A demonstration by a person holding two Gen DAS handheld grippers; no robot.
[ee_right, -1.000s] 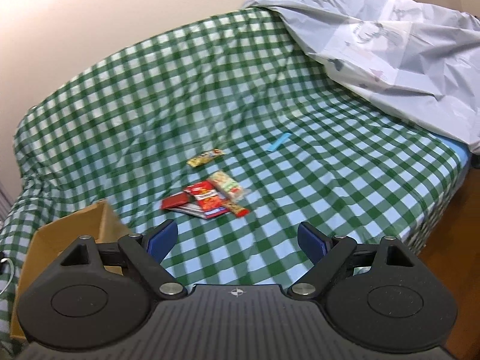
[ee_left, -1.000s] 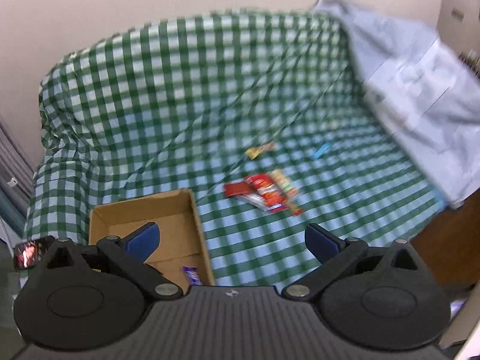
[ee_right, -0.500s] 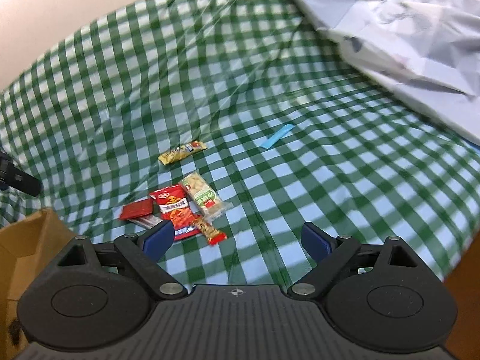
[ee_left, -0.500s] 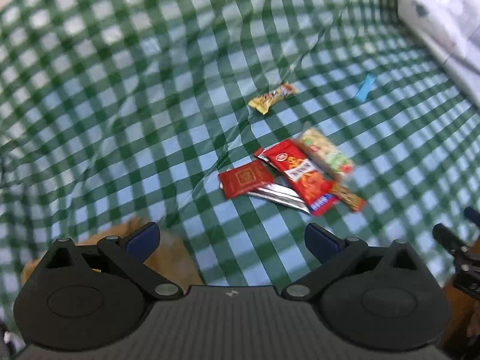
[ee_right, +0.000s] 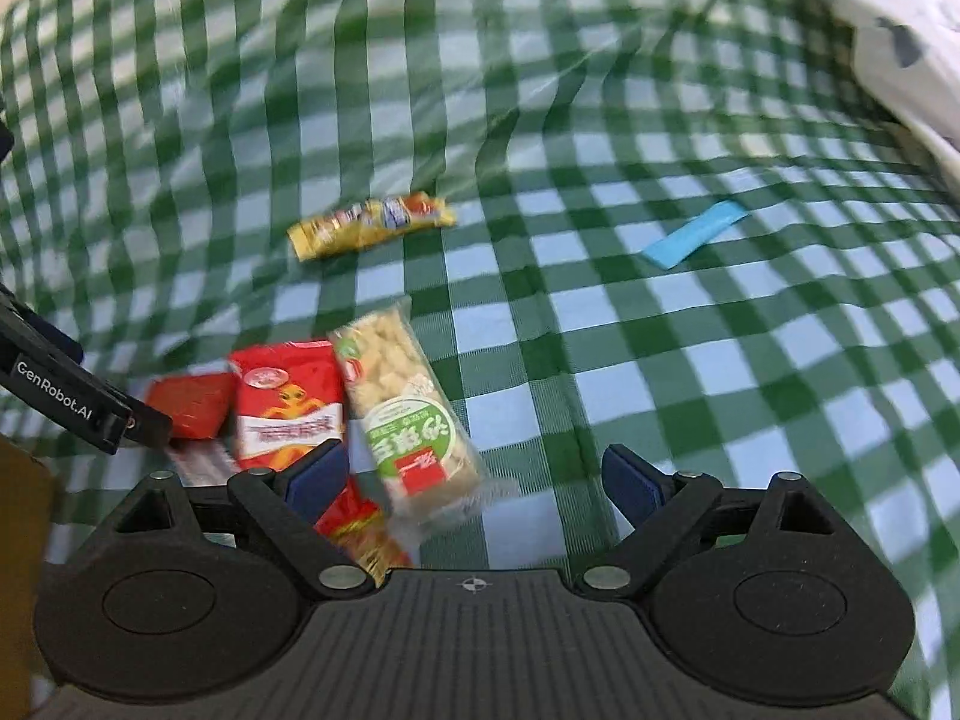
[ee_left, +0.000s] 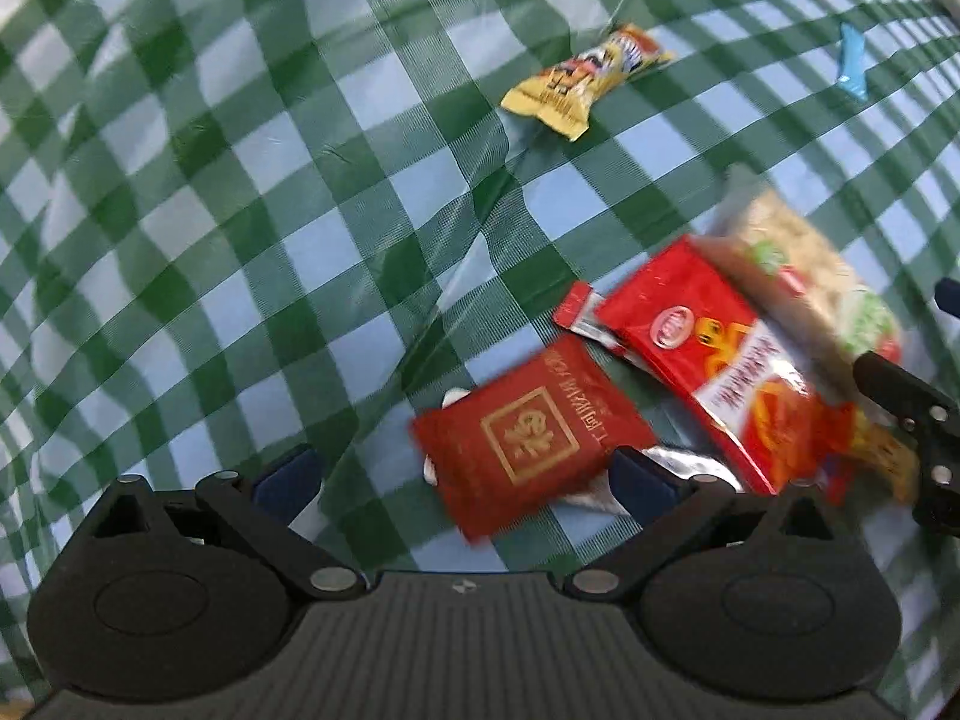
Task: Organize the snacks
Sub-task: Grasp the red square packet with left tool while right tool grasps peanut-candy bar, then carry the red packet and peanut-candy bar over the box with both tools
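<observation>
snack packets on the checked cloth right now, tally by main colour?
Red: 3, namely the dark red square packet, the red pouch with the cartoon figure and the small red-and-yellow packet
Yellow: 1, the yellow bar
Clear with green label: 1, the puffed-snack pack
Blue: 1, the blue strip
Silver: 1, the silver wrapper, mostly hidden
Total: 7

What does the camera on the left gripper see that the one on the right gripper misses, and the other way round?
Only the left view shows the gold emblem on the dark red packet and the silver wrapper tucked under it. Only the right view shows the white bedding at the far right and a brown cardboard edge at the left. Both show the checked cloth, yellow candy bar, blue strip, red snack bag and clear rice-cracker pack.
</observation>
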